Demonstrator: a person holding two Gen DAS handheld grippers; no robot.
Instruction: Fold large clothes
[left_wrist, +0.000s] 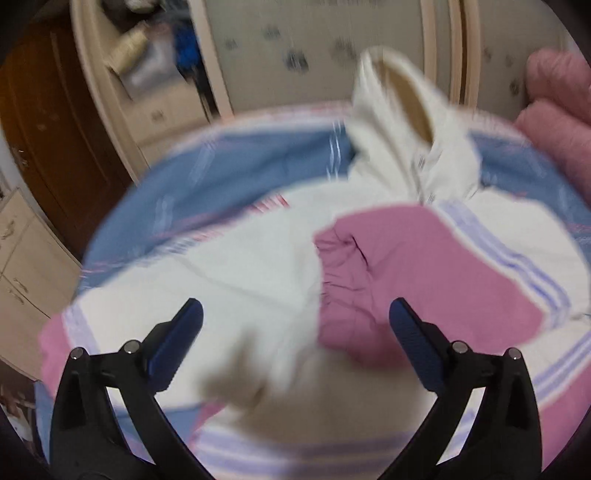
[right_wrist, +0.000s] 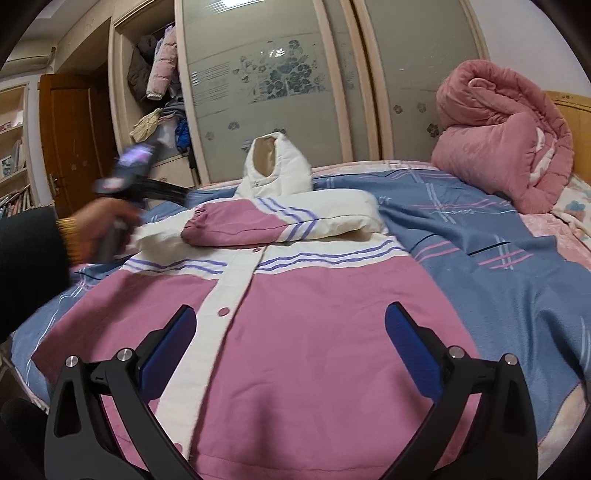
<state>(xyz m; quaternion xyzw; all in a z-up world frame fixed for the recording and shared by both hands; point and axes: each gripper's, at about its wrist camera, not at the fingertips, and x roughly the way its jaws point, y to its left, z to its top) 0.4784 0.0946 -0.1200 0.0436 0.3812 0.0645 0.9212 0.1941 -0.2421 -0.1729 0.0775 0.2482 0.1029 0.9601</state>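
A pink and white padded jacket (right_wrist: 303, 332) with purple stripes lies face up on the bed, hood (right_wrist: 275, 166) toward the wardrobe. One sleeve (right_wrist: 266, 221) is folded across its chest; it also shows in the left wrist view (left_wrist: 424, 266). My right gripper (right_wrist: 291, 350) is open and empty, just above the jacket's lower front. My left gripper (left_wrist: 295, 332) is open over the jacket's white shoulder area (left_wrist: 236, 266); that view is blurred. The left tool and the hand holding it show in the right wrist view (right_wrist: 122, 184) at the jacket's left shoulder.
The bed has a blue striped sheet (right_wrist: 498, 258). A rolled pink quilt (right_wrist: 506, 136) sits at the far right by the headboard. A wardrobe with sliding doors (right_wrist: 280, 85) stands behind the bed, with a brown door (right_wrist: 74, 136) at left.
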